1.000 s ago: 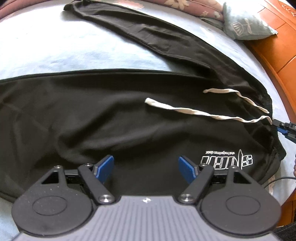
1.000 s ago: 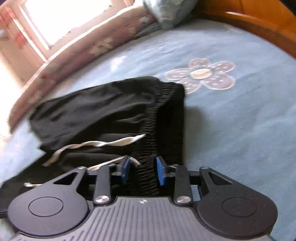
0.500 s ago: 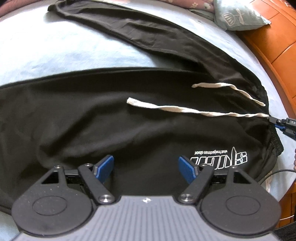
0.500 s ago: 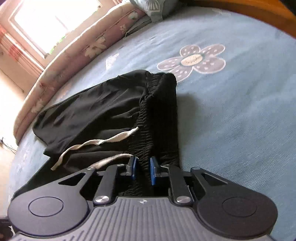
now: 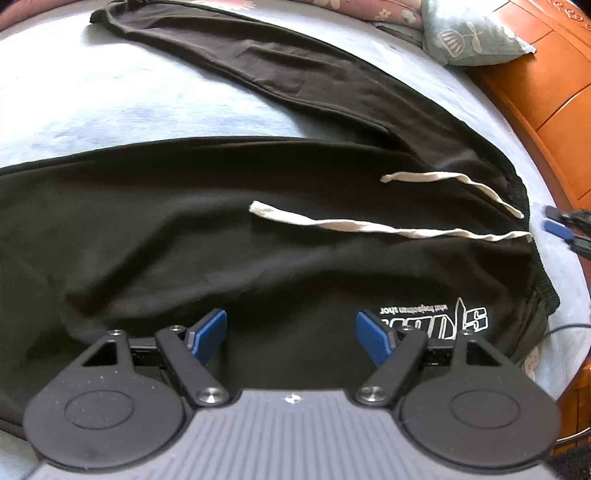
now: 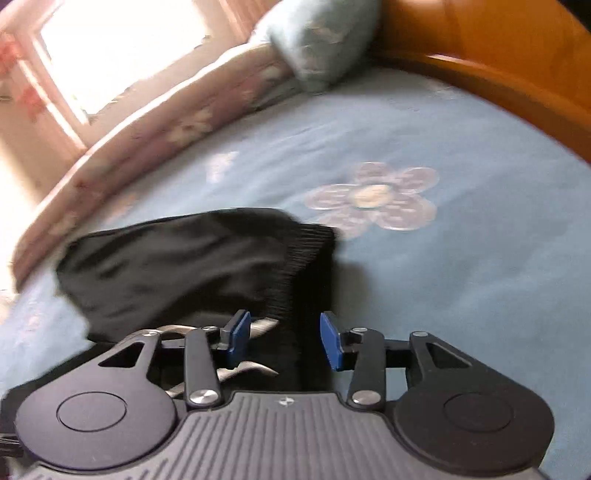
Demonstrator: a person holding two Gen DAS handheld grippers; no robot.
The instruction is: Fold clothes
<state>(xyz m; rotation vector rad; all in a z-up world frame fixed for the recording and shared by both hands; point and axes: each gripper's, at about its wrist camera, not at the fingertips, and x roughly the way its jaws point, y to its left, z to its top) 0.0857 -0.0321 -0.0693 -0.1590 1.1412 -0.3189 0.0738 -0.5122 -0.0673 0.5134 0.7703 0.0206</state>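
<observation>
Black sweatpants [image 5: 184, 240] lie spread on the light-blue bed, one leg angled off to the far left. Two white drawstrings [image 5: 369, 225] trail from the ribbed waistband [image 6: 306, 266], and a white logo [image 5: 443, 317] sits near it. My left gripper [image 5: 291, 336] hovers open over the near leg with nothing between its pads. My right gripper [image 6: 284, 338] is at the waistband with its jaws opening. The band lies below and between the blue pads, and they do not press on it. In the left wrist view, the right gripper [image 5: 550, 219] stands just off the waistband's edge.
A pale green pillow [image 5: 469, 33] and a wooden headboard [image 5: 554, 92] border the bed on the right. A rolled floral quilt [image 6: 147, 122] lies along the far side under a bright window [image 6: 110, 48]. A flower print [image 6: 373, 195] marks the sheet. A thin cable [image 5: 569, 328] hangs at the near right edge.
The right gripper closed on the waistband, then opened, lifted and drew back off it. The waistband now lies free on the sheet. The left gripper has hardly moved.
</observation>
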